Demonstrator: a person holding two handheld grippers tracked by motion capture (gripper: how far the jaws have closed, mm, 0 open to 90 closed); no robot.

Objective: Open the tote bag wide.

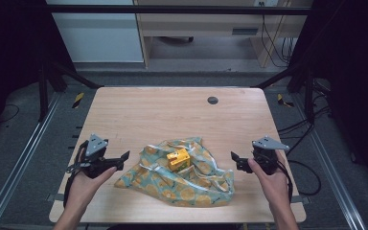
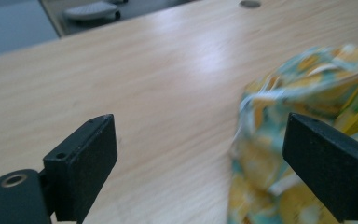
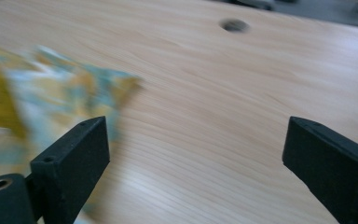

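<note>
The yellow box point(image 1: 178, 159) sits half sunk in the patterned cloth bag point(image 1: 191, 177), so its lower part is hidden and its print is too small to read. In both gripper views the bag is smeared with blur and cut off at the edge.

We saw a light wooden table point(image 1: 139, 112) with a round grommet hole point(image 1: 212, 100) at far right; a crumpled orange-patterned cloth bag point(image 1: 191, 184) lay near centre, a yellow box point(image 1: 178, 159) resting on it.

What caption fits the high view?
Two open hand-held grippers, left gripper and right gripper, flank a crumpled orange-print teal cloth bearing a yellow box.
</note>
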